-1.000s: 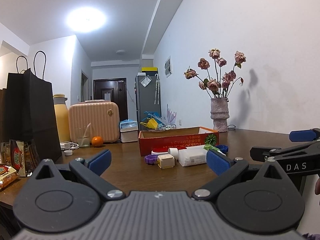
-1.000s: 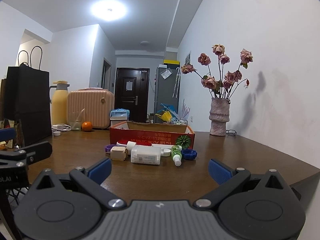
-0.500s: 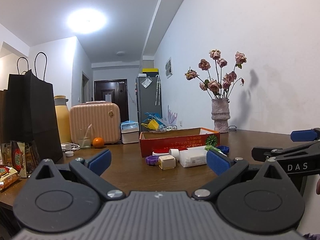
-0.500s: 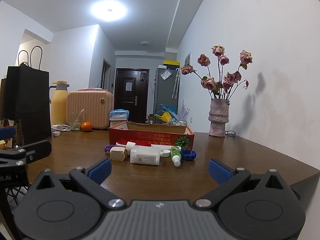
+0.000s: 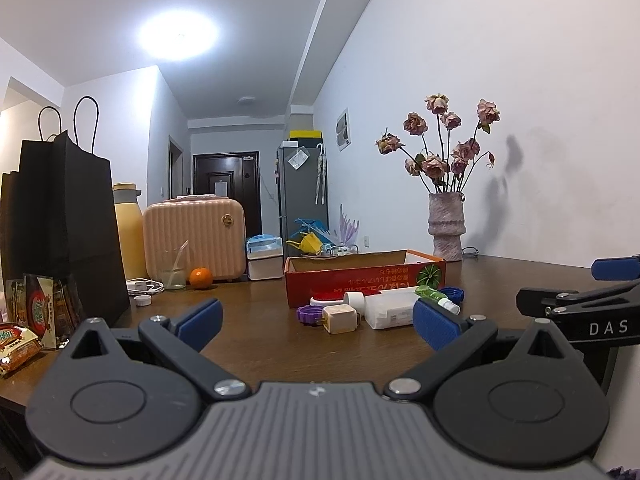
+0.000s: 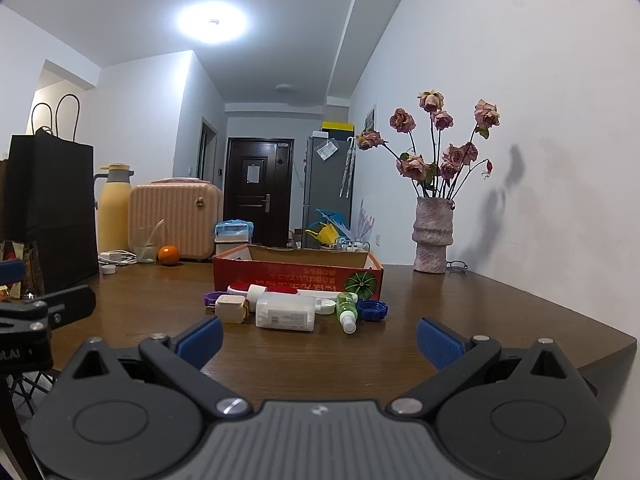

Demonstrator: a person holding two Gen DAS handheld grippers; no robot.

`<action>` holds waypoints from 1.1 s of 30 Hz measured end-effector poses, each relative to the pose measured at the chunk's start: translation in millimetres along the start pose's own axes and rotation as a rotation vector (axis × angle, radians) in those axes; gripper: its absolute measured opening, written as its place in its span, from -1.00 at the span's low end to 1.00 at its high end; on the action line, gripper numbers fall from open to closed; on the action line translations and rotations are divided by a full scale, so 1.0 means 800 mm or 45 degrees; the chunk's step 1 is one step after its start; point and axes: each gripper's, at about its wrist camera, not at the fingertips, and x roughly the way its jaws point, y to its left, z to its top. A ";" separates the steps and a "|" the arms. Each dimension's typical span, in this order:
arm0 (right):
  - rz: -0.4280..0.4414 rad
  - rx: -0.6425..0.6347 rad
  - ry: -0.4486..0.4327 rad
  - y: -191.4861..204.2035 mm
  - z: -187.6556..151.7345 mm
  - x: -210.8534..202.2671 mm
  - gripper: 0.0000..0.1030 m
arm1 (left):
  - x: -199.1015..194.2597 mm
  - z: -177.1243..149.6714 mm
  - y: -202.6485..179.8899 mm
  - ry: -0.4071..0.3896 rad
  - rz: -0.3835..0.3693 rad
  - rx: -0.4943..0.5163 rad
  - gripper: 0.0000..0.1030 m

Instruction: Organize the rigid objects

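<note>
Dark brown wooden surface (image 6: pixel 500 300), seen low from its near edge. Landmark: shallow red cardboard box (image 6: pixel 298 270) with an open top, standing mid-surface, a green melon picture on its front right corner.

Well left of the box: tall black paper bag (image 5: pixel 64 224) with loop handles. Left of and behind the box: ribbed peach-pink hard case (image 5: pixel 195 236), with a yellow thermos jug (image 5: pixel 129 232) beyond it. Right of and behind the box: pinkish stone vase of dried roses (image 6: pixel 433 236) against the white wall.

Both claws in front of the box, short of it, above the near edge. Left claw (image 5: pixel 316 320): blue pads spread wide, nothing between them. Right claw (image 6: pixel 319 338): likewise wide and empty, and to the right of the left one.

Task things in a cluster touching or just in front of the box's front wall:
- white rectangular plastic container (image 6: pixel 285 312), lying flat, centre front
- cream cube-shaped plug adapter (image 6: pixel 231 308), left of that container
- small green spray bottle with white cap (image 6: pixel 346 310), lying down, right of the container
- blue ridged bottle cap (image 6: pixel 372 310), rightmost
- purple ridged ring cap (image 5: pixel 309 314), leftmost

Small orange fruit (image 6: pixel 168 255) left of the box, near a clear glass cup (image 6: pixel 145 242).
</note>
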 end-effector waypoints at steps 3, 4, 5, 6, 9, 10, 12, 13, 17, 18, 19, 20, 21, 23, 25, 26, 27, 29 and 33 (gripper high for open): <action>-0.001 0.000 0.000 0.000 0.000 0.000 1.00 | 0.000 0.001 -0.001 -0.004 0.001 0.000 1.00; -0.001 0.001 0.000 0.000 0.000 0.000 1.00 | 0.000 0.001 -0.001 -0.004 0.000 0.000 1.00; -0.001 0.001 -0.001 0.000 0.000 0.000 1.00 | 0.000 0.001 -0.001 -0.003 0.001 -0.001 1.00; -0.002 0.001 -0.001 0.000 0.000 -0.001 1.00 | 0.000 0.000 -0.001 -0.001 0.001 -0.002 1.00; -0.004 0.002 -0.002 0.000 0.001 0.000 1.00 | 0.000 -0.001 -0.001 0.005 0.001 -0.005 1.00; -0.004 0.003 0.000 -0.001 0.001 0.000 1.00 | 0.001 0.000 -0.002 0.006 0.001 -0.005 1.00; -0.005 0.005 0.001 -0.001 0.001 0.000 1.00 | 0.001 0.000 -0.001 0.003 0.001 -0.005 1.00; -0.005 0.003 -0.001 -0.002 0.001 0.000 1.00 | 0.001 0.000 -0.002 0.002 0.001 -0.005 1.00; -0.008 0.001 -0.005 -0.001 0.002 0.001 1.00 | 0.001 0.001 -0.001 0.001 0.002 -0.006 1.00; -0.010 0.001 -0.005 -0.002 0.002 0.001 1.00 | 0.001 0.001 -0.001 0.002 0.001 -0.005 1.00; -0.008 0.001 -0.005 -0.002 0.002 0.001 1.00 | 0.001 0.001 -0.001 0.002 0.002 -0.005 1.00; -0.008 0.001 -0.006 -0.002 0.002 0.001 1.00 | 0.001 0.001 -0.001 0.001 0.001 -0.005 1.00; -0.009 0.000 -0.007 -0.002 0.002 0.001 1.00 | 0.001 0.001 -0.001 0.000 0.002 -0.005 1.00; -0.009 0.000 -0.007 -0.001 0.002 0.001 1.00 | 0.001 0.002 -0.001 -0.002 0.004 -0.006 1.00; -0.010 0.002 -0.010 -0.002 0.002 0.000 1.00 | 0.000 0.001 -0.001 -0.003 0.003 -0.006 1.00; -0.011 0.003 -0.010 -0.002 0.002 0.001 1.00 | 0.000 0.001 0.000 -0.003 0.003 -0.006 1.00; -0.013 0.005 -0.012 -0.002 0.001 0.000 1.00 | 0.000 0.001 -0.001 -0.004 0.004 -0.006 1.00; -0.013 0.009 -0.014 -0.003 0.001 0.000 1.00 | 0.001 0.002 -0.001 -0.007 0.003 -0.006 1.00; -0.014 0.014 -0.010 -0.004 -0.002 0.001 1.00 | 0.001 0.002 0.000 -0.010 0.008 -0.008 1.00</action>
